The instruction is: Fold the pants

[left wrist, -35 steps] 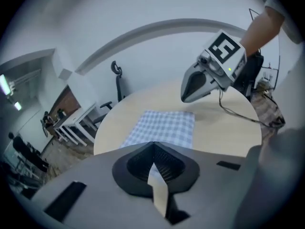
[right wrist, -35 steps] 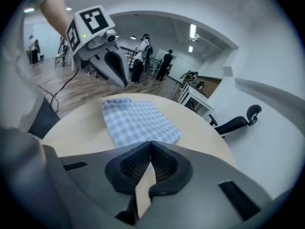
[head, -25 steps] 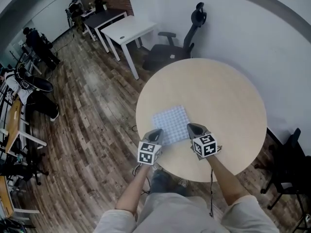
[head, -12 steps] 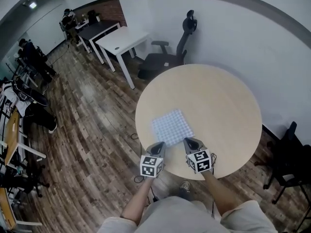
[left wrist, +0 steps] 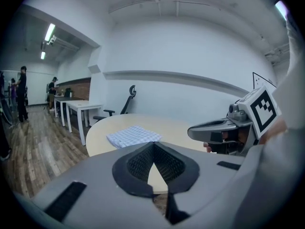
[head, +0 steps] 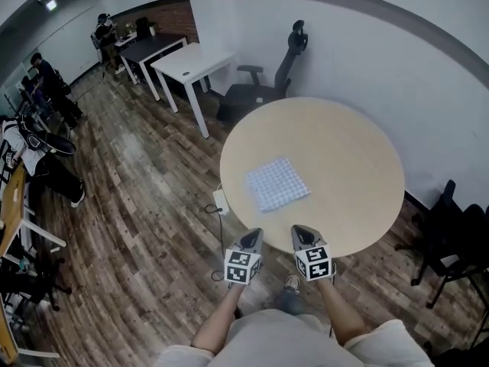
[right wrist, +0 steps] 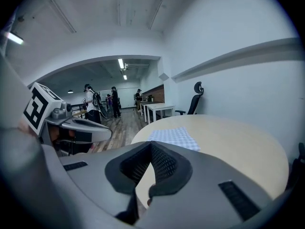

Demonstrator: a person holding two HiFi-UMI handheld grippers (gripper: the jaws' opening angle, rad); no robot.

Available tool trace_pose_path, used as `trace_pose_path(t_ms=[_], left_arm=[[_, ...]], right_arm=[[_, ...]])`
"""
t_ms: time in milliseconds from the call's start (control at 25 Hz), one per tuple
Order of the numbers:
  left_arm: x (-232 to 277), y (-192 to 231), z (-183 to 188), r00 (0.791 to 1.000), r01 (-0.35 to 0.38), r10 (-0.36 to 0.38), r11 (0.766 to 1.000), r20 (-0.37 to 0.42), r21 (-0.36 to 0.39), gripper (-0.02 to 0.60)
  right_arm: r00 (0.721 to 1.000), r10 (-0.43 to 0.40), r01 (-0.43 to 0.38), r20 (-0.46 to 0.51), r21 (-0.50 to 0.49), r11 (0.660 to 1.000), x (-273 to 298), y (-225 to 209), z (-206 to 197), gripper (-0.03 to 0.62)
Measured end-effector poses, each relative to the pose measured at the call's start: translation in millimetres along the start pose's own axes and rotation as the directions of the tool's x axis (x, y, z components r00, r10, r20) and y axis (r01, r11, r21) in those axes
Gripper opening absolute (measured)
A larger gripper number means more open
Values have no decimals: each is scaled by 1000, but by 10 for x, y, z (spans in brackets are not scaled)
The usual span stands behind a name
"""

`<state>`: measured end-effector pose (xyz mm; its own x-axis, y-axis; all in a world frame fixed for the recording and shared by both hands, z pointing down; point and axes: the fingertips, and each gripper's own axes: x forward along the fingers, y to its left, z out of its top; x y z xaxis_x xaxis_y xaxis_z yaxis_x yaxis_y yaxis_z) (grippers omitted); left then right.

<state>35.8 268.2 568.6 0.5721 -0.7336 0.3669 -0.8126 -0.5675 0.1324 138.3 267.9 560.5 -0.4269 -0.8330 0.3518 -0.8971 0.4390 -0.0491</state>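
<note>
The pants [head: 277,183] lie folded into a small blue-checked square on the round wooden table [head: 351,167], towards its left side. They also show in the left gripper view as the folded pants [left wrist: 133,136] and in the right gripper view as the folded pants [right wrist: 175,137]. My left gripper [head: 252,240] and right gripper [head: 300,235] hang side by side off the table's near edge, well short of the pants. Both are shut and hold nothing. In each gripper view the jaws meet, left gripper [left wrist: 153,147], right gripper [right wrist: 151,148].
A black office chair [head: 263,82] stands behind the table by the wall. A white desk [head: 191,61] and a dark desk stand further back left. People are at far left. Another dark chair [head: 451,235] is at right. A white power strip [head: 221,202] lies on the wooden floor.
Both grippers have drawn back from the pants and off the table's near edge. The pants stay folded in place, and both grippers stay shut.
</note>
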Motion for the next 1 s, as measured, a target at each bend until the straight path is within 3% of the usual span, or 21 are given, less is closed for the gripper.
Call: trace_pose_path(t_ms=[400,1000], left_arm=[[-770,-463,-228,998,45,-46,998,34,40,31],[-1246,-942,-633,998,56,-56,998,13,20,31]], right_arm=[[999,-51,51,6,4,999,-811,635,-339,28],[998,-56,56,3,16,998,-1445,989,-652,28]])
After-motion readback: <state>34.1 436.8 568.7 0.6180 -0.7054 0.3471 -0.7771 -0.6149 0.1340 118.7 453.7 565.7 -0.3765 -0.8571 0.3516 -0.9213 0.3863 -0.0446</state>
